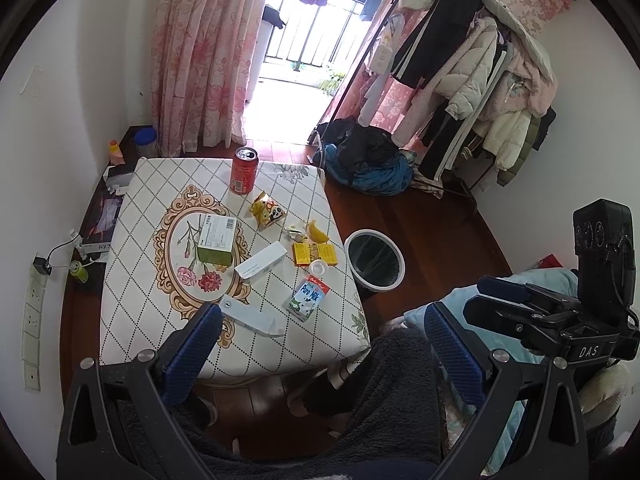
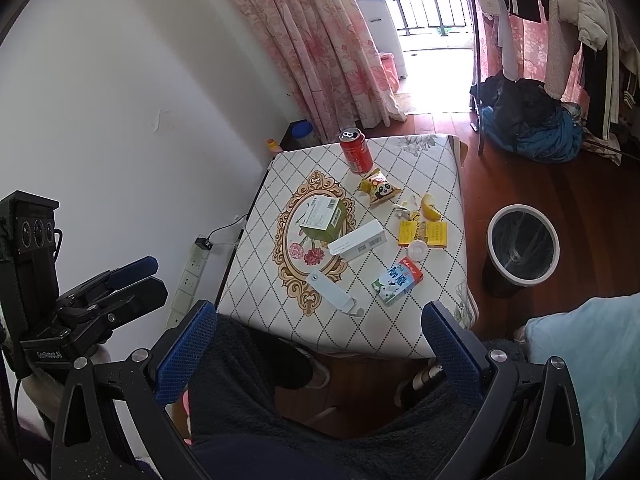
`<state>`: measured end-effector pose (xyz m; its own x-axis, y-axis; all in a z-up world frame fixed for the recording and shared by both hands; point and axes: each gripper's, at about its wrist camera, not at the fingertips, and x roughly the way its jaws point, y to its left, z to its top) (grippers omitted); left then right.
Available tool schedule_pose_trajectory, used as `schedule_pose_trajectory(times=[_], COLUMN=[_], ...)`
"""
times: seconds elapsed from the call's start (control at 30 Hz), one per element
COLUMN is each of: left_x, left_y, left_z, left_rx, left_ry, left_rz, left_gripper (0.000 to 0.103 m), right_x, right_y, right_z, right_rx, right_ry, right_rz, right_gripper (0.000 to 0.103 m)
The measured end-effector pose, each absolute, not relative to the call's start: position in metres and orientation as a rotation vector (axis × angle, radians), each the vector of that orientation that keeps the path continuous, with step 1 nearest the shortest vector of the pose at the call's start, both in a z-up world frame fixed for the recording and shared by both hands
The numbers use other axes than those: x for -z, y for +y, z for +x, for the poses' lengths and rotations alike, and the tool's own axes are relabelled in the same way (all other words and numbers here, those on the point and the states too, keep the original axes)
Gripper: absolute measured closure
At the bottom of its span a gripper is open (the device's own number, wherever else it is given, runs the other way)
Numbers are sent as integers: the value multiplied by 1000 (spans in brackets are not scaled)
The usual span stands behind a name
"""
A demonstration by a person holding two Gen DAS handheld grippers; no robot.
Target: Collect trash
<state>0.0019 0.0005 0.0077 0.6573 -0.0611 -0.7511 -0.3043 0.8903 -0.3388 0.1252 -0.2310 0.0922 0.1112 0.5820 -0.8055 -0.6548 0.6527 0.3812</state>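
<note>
A small table (image 1: pixel 132 312) (image 2: pixel 440 160) with a patterned cloth carries trash: a red can (image 1: pixel 243 171) (image 2: pixel 355 150), a panda snack bag (image 1: pixel 269 209) (image 2: pixel 379 188), a green box (image 1: pixel 216 240) (image 2: pixel 322 218), a white box (image 1: pixel 261 265) (image 2: pixel 357 245), yellow packets (image 1: pixel 315 254) (image 2: pixel 423 233), peel (image 1: pixel 317 232) (image 2: pixel 429 207), a milk carton (image 1: pixel 308 297) (image 2: pixel 397 281) and a flat pale box (image 1: pixel 253 316) (image 2: pixel 335 293). A lined bin (image 1: pixel 375 261) (image 2: pixel 523 246) stands on the floor to the table's right. My left gripper (image 1: pixel 324 352) and right gripper (image 2: pixel 320 350) hover open and empty above the near edge.
A person's dark fleece-clad legs (image 1: pixel 380 392) (image 2: pixel 260 364) sit below the grippers. A wall with a power strip (image 2: pixel 192 268) is to the left. A clothes rack (image 1: pixel 472 80) and a heap of dark clothes (image 1: pixel 368 160) (image 2: pixel 528 124) stand beyond the bin. Blue bedding (image 2: pixel 592 360) lies at right.
</note>
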Motion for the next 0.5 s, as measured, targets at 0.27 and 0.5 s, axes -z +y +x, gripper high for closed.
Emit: schedule_pose_trajectory(times=[0.27, 0.5], left_x=[-10, -10], left_y=[3, 4], left_z=[0, 0], left_rx=[-143, -143], left_ry=[847, 847], left_rz=[-472, -471], left_gripper=[0, 0], right_x=[-93, -93], right_y=[-229, -229], right_z=[126, 125], right_rx=[-912, -918], right_ry=[1140, 1136], right_rz=[-81, -80], right_gripper=[0, 0])
